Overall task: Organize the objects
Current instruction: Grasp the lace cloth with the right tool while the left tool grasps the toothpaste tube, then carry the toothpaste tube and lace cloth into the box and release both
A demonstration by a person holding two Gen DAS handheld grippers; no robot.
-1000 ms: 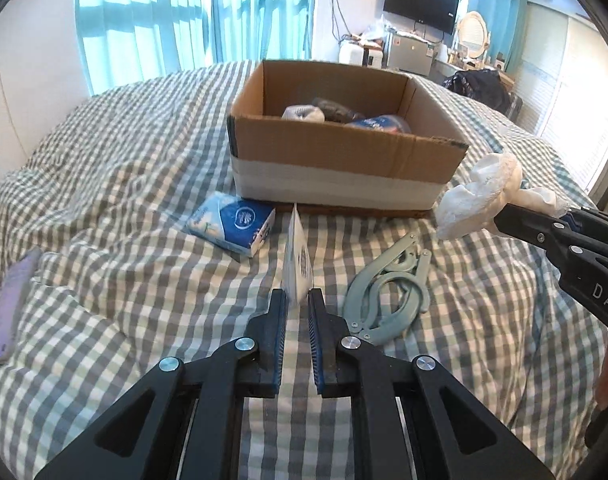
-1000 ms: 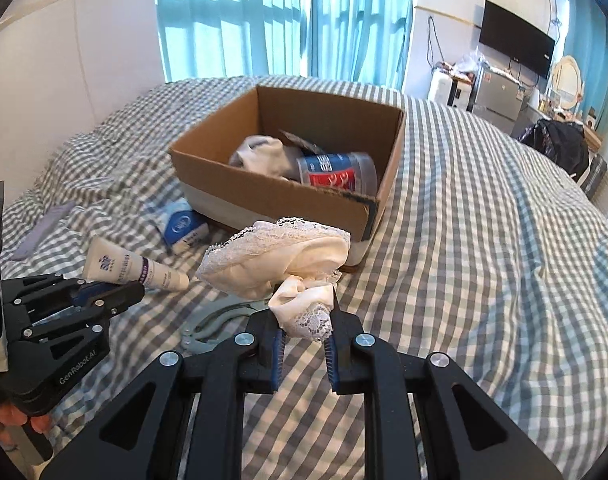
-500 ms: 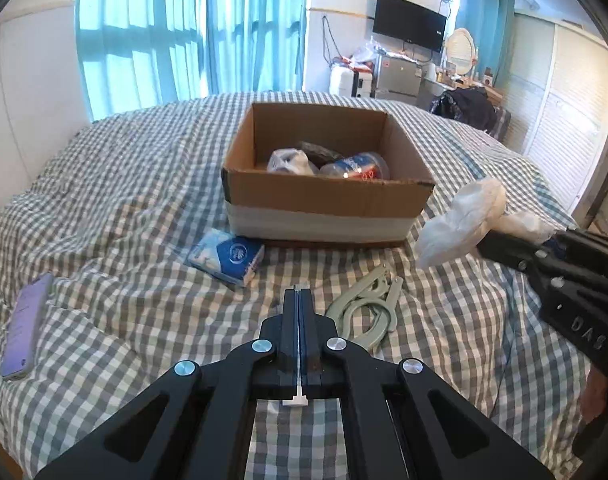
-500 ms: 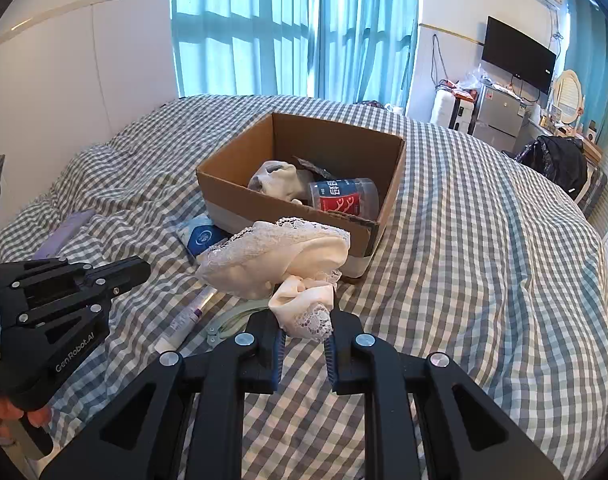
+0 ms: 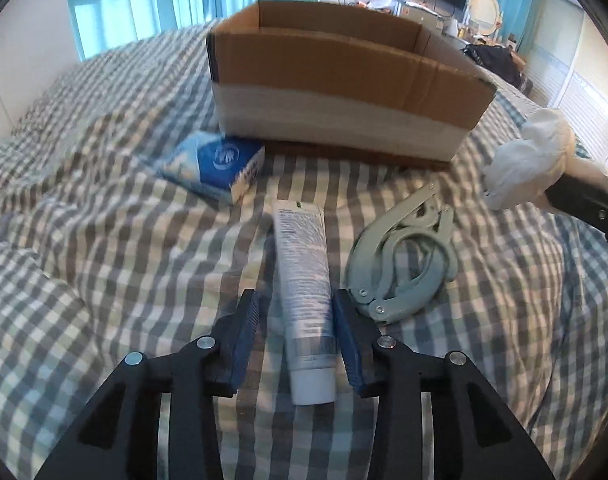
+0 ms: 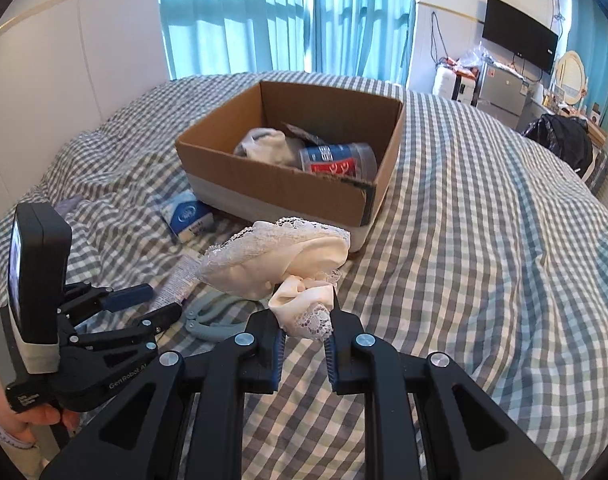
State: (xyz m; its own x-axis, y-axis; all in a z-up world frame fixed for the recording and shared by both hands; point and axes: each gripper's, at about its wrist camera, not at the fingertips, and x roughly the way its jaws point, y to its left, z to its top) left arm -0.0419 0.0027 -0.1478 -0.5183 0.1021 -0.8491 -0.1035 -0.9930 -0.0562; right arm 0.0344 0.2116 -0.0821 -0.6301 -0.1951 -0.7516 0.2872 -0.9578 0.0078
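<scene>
Now left gripper (image 5: 297, 332) reopened, lowered astride tube (image 5: 304, 276).

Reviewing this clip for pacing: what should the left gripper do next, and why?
Probably close. The left gripper is open, its fingers on either side of the white tube lying on the checked bedspread, not yet pinching it. Once gripped, the tube can go to the cardboard box.
</scene>
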